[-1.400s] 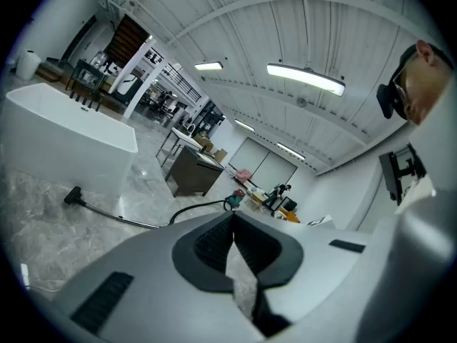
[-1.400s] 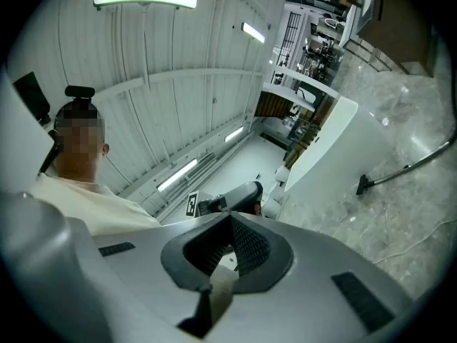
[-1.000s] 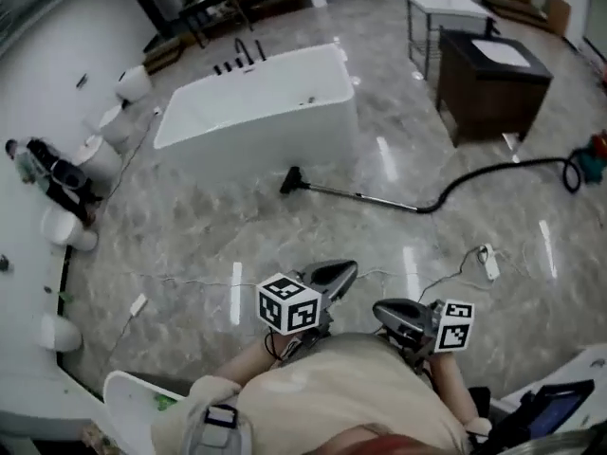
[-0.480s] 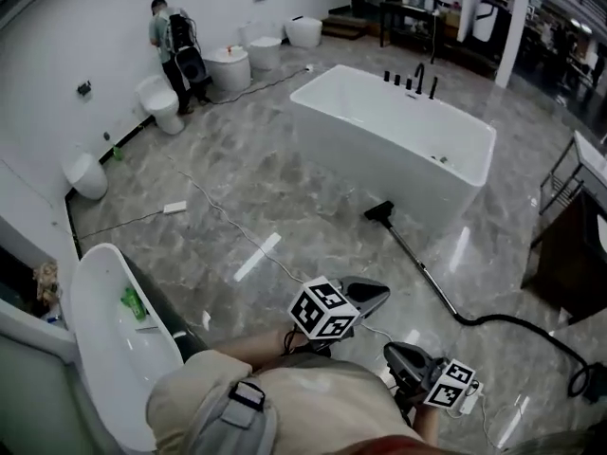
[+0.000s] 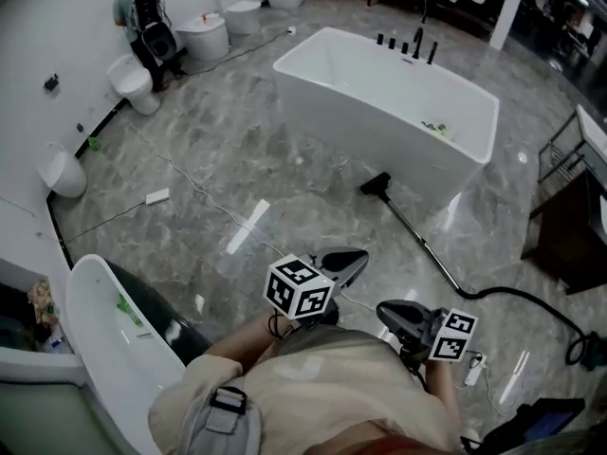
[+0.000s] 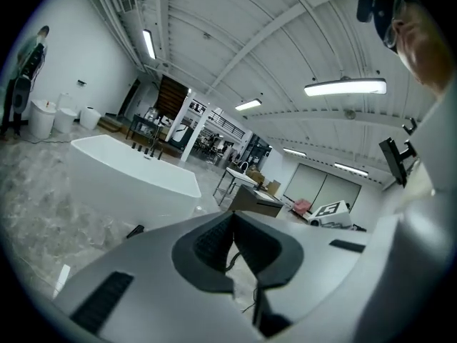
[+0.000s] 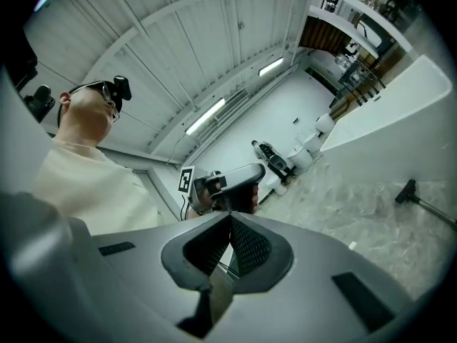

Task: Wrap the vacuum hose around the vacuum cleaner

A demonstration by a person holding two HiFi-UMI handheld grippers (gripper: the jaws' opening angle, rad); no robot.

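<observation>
Holding left gripper (image 5: 355, 258) and right gripper (image 5: 384, 310) at lower centre, both clenched, empty. Standing well apart from hose (image 5: 517, 292) at lower right.

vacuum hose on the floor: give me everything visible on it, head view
The vacuum hose is black, looks flexible, and lies loose on the grey marble-look floor. One end joins a thin, straight, metal-looking wand, which ends in a black floor nozzle beside the white bathtub; whether they touch can't be told. The other end curves right into a loop at the picture's edge. Nothing holds it, and it is not yet wound.
</observation>
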